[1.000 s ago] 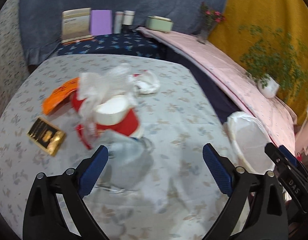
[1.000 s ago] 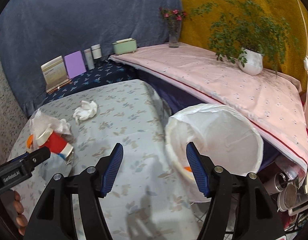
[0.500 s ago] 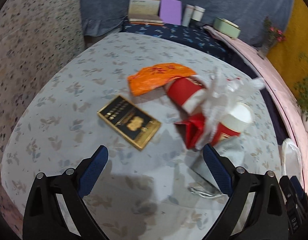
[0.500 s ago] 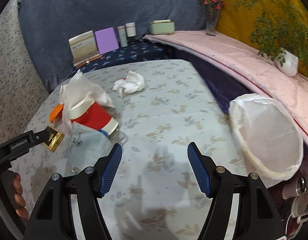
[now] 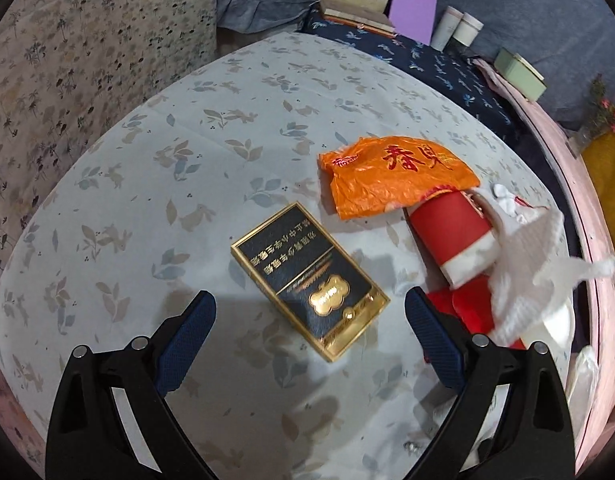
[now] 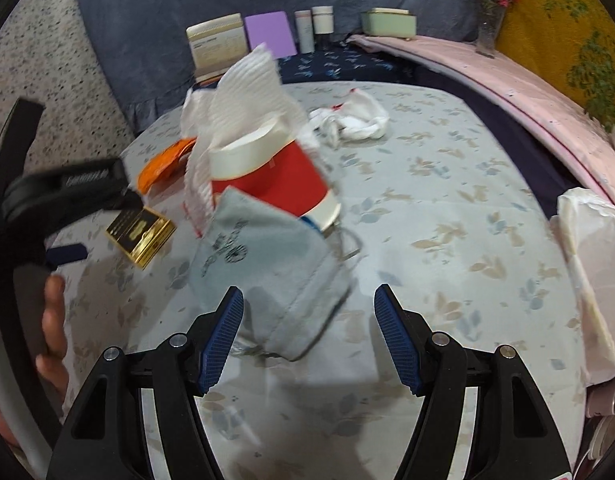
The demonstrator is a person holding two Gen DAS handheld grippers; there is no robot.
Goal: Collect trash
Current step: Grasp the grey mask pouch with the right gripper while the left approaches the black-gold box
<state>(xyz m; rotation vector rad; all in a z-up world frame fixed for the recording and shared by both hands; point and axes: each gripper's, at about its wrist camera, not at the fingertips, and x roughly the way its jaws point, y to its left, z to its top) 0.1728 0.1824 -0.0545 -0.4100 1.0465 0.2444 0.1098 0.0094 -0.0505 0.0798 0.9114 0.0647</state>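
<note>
A black and gold box (image 5: 307,282) lies flat on the floral tablecloth (image 5: 155,184), and my left gripper (image 5: 309,334) hovers open around its near end. Behind it sit an orange wrapper (image 5: 391,174) and a red paper cup (image 5: 451,232) on its side with white tissue (image 5: 535,264) spilling over it. In the right wrist view my right gripper (image 6: 309,330) stands open over a grey face mask (image 6: 275,272) that leans against the red cup (image 6: 279,180). A crumpled white tissue (image 6: 353,120) lies farther back. The box (image 6: 141,234) shows at left.
A white-lined bin (image 6: 591,276) stands off the table's right edge. A shelf at the back holds a booklet (image 6: 217,42), a purple card (image 6: 269,34), two small bottles (image 6: 315,26) and a green tin (image 6: 389,22). A hand (image 6: 53,324) holds the left tool (image 6: 63,188).
Both grippers swung left and sank toward the table. The left one moved from the mask and cup to over the box; the right one left the bin and now frames the mask.
</note>
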